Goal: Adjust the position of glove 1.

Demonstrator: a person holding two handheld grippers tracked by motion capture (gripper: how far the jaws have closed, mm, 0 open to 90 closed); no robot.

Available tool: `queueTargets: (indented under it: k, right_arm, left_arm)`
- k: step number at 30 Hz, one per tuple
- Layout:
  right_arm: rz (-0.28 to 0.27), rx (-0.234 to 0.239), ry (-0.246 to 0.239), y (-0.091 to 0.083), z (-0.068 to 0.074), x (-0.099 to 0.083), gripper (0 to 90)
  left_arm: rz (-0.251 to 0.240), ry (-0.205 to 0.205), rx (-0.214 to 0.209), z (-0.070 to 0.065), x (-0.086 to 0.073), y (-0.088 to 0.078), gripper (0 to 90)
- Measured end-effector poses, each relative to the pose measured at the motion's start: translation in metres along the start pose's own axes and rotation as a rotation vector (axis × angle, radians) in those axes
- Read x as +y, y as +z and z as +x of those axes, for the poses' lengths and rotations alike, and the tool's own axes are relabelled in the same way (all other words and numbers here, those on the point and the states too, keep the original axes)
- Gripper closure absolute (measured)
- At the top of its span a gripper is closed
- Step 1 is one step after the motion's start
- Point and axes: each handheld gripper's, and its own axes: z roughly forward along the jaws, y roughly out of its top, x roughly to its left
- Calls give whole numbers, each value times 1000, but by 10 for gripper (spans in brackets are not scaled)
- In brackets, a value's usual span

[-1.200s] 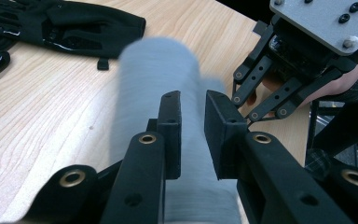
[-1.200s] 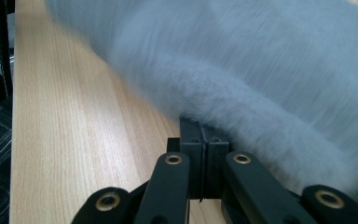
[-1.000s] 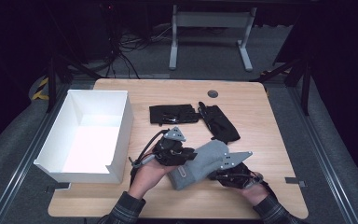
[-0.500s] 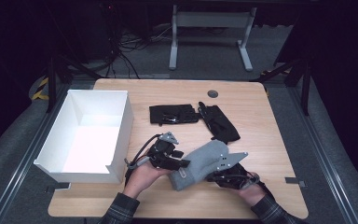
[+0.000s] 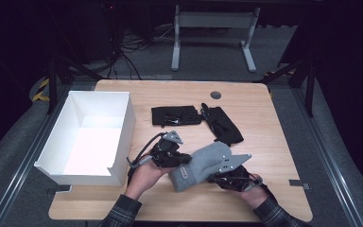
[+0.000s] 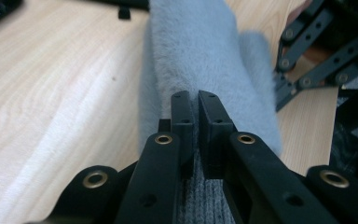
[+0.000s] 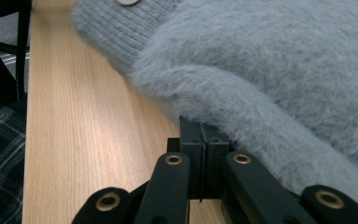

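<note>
**Around the Work: Box, Dark Gloves, Table**

On a wooden table (image 5: pixel 274 142), an open white box (image 5: pixel 123 124) at the left edge, upright, nothing visible inside. Toward the far middle, two black gloves: one (image 5: pixel 176 115) lying flat crosswise, another (image 5: pixel 223 124) just beside it to the right, angled toward the near edge. Near the far edge, a small round dark disc (image 5: pixel 215 95). Beyond, a grey metal stand (image 5: pixel 212 21) on dark carpet.
</note>
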Motion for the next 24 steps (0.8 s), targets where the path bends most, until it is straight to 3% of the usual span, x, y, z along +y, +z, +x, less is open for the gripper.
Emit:
queueTargets:
  k: [5,8,12,14,15,18,21,24]
  right_arm:
    - [1,-6,-1,7,-1,6,900]
    - [11,-1,4,8,-2,5,900]
    - [14,-1,8,6,-3,4,900]
    - [20,9,13,5,-4,2,867]
    - [30,15,17,1,-4,-1,851]
    - [35,13,30,-5,-6,-7,862]
    - [36,-11,48,-15,-10,-14,895]
    - [36,-42,67,-25,-17,-21,900]
  left_arm:
    - [32,-44,-1,13,-1,6,857]
    - [29,-78,-32,17,-6,9,842]
    - [23,-79,-42,16,-6,10,819]
    - [17,-64,-25,14,-7,9,746]
    - [6,-58,5,15,-8,9,626]
    - [-6,-69,27,19,-10,6,598]
    - [-42,-81,52,22,-10,0,688]
    - [-46,-92,116,24,-11,-5,826]
